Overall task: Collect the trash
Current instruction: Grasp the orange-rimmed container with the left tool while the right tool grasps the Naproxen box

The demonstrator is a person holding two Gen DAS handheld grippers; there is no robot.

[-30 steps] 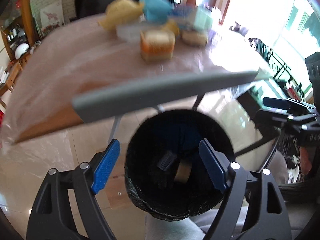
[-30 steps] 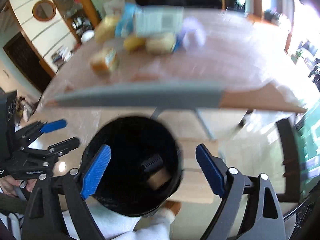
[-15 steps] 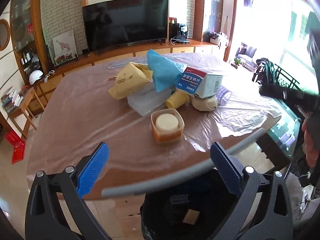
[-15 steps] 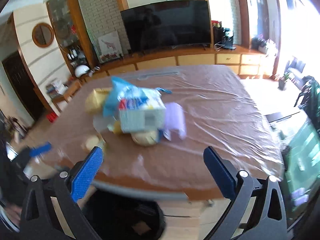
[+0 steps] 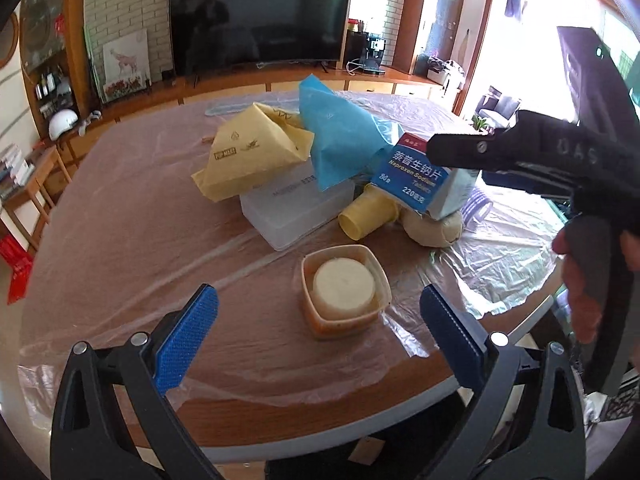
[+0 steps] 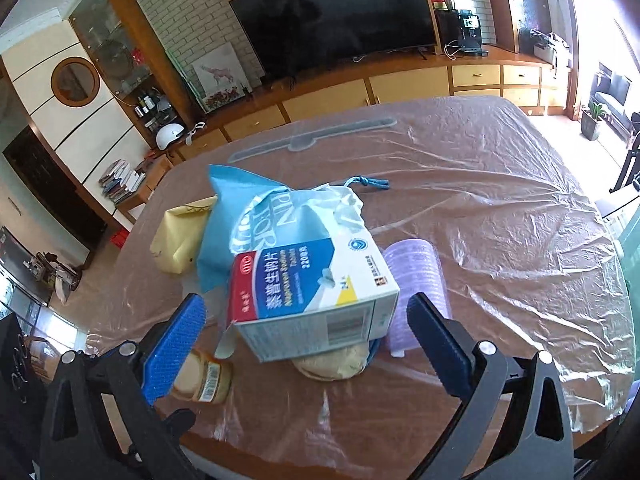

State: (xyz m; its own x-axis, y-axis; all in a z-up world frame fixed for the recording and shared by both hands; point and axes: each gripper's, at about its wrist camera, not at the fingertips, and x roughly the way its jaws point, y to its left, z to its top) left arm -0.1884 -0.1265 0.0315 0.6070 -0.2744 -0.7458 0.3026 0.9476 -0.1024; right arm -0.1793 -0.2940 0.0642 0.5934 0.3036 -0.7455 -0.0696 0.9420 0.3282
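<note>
Left claw (image 5: 318, 330): spread wide, nothing between the blue pads; jaws just opened further, empty. Aimed down over the near edge of the tabletop (image 5: 120, 240), lined up with the plastic tub (image 5: 346, 290).
Right claw (image 6: 306, 346): spread wide, empty; jaws just opened further. Bracketing the medicine box (image 6: 316, 300) without contact; probably set wide because of the box's breadth.
Trash location: heaped at mid-tabletop, under both claws' line of sight.
Plastic tub: standing apart from the heap, nearest the left claw, a pale round lump inside; likely the easiest single pick.
Medicine box: tilted, propped on the tan pouch (image 6: 332, 362) and the yellow cup (image 5: 368, 216); expected to slide if its supports are pulled first.
Blue bag (image 5: 340, 140): draped over the heap's top, leaning on the box.
Yellow paper bag (image 5: 252, 152): resting on the clear lidded box (image 5: 296, 204).
Purple roll (image 6: 416, 280): lying just beside the medicine box, right side.
Small jar (image 6: 204, 376): on its side, close behind the right claw's left pad.
Plastic sheet (image 6: 500, 220): covering the tabletop, wrinkled; likely there as spill protection, could snag or drag under a low pad.
Task stage: judged as approach for the next pick; heap not yet cleared.
</note>
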